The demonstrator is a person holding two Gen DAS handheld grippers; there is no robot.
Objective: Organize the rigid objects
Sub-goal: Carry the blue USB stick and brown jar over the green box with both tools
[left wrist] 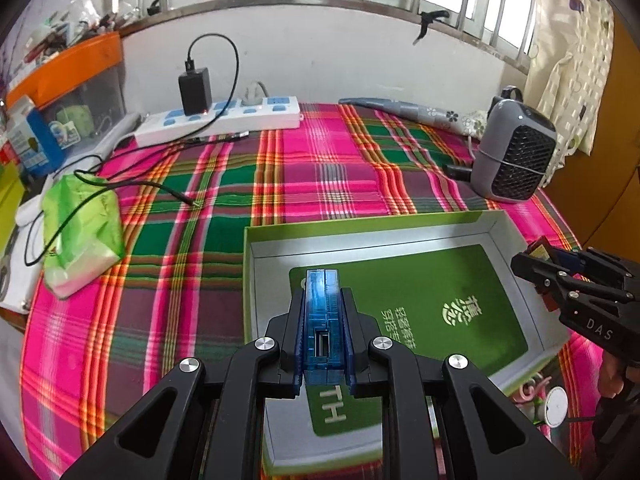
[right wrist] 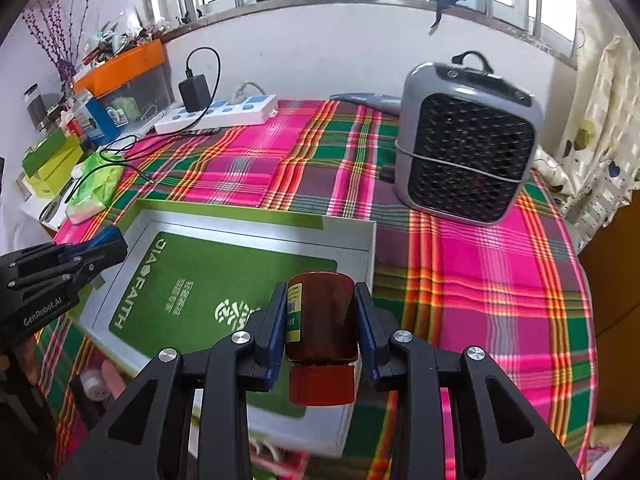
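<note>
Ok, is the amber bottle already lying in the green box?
No, the right gripper holds the amber bottle clamped above the green box.

Grey fan heater [right wrist: 466, 140] on plaid cloth [left wrist: 320, 176], white power strip [left wrist: 224, 118], green tissue pack [left wrist: 82, 232], orange-lidded bin [right wrist: 128, 68]

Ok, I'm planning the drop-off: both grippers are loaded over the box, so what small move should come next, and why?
Probably lower the left gripper a little further into the open green box before releasing. It is shut on the blue translucent block, which hangs above the green card on the box floor. The right gripper, shut on the amber bottle, can follow.
</note>
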